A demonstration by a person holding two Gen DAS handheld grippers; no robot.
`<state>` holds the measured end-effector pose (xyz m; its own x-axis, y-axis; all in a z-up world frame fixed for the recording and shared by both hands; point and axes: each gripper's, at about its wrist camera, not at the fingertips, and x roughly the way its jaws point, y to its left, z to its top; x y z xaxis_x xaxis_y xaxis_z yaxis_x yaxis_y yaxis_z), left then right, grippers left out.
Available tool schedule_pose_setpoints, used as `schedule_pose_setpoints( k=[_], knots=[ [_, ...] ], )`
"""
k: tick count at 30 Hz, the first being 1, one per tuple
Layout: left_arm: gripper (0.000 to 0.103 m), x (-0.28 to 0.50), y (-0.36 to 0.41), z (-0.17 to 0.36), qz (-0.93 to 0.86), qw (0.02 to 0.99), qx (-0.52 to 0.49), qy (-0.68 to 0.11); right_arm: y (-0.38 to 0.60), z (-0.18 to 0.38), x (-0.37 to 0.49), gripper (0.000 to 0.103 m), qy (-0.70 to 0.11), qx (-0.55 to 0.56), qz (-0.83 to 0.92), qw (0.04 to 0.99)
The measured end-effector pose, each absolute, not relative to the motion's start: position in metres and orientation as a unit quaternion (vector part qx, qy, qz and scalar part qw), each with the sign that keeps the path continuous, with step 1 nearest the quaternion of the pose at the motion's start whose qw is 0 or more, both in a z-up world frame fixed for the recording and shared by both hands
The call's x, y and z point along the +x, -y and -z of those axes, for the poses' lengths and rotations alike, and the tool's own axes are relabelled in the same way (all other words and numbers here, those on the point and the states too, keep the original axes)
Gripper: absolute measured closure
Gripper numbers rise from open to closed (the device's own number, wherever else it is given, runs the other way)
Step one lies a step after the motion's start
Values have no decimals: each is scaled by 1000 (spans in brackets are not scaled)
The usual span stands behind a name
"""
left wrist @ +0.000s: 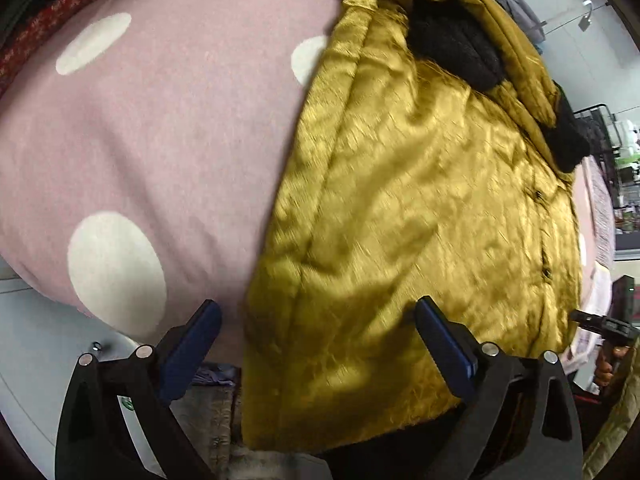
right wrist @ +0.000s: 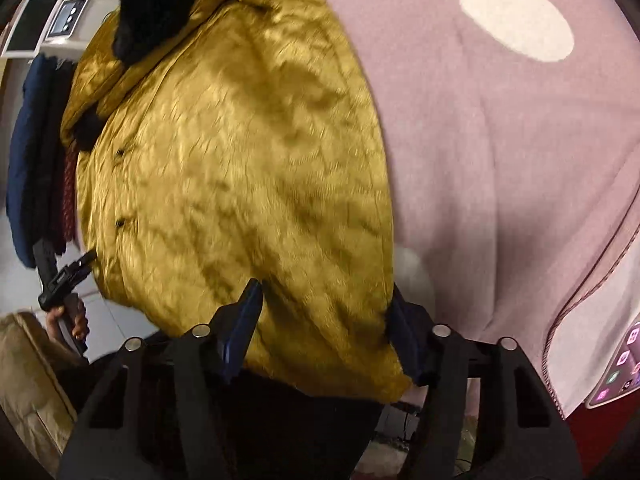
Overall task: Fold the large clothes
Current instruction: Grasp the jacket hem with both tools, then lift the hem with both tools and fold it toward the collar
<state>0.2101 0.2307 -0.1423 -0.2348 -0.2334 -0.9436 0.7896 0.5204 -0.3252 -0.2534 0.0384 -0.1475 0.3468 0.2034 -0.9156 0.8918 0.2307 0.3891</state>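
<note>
L gripper (left wrist: 320,344) has fingers spread wide over the near hem of the mustard-yellow jacket (left wrist: 420,208), w/ nothing between them. R gripper (right wrist: 324,324) also has fingers spread, straddling the hem's other corner. Jacket lies flat on pink polka-dot blanket (left wrist: 160,128); its black fur collar (left wrist: 456,48) is at the far end.

Jacket (left wrist: 420,220) glossy crinkled satin; collar (left wrist: 456,44) black fleece; blanket (left wrist: 168,128) matt cloth.
</note>
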Motion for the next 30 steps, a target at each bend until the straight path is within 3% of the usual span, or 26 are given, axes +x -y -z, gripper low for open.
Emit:
schedule_pose_setpoints(
  k=[4, 11, 13, 15, 24, 30],
  knots=[
    [31, 198, -245, 145, 460, 540, 205, -675, -52, 149, -259, 50, -493, 578, 254, 599],
    [56, 196, -258, 142, 454, 540, 209, -677, -53, 157, -234, 76, -505, 585, 236, 589],
    [76, 204, -261, 134, 453, 534, 203, -685, -52, 153, -223, 80, -508, 582, 229, 592],
    [83, 212, -253, 122, 454, 533, 173, -693, -50, 149, -210, 83, -502, 585, 222, 597],
    [90, 230, -189, 62, 495, 597, 112, -622, -1, 87, -161, 90, -429, 551, 264, 665],
    [92, 276, -152, 44, 462, 654, 98, -591, 74, 40, -181, 92, -371, 512, 359, 687]
  ],
)
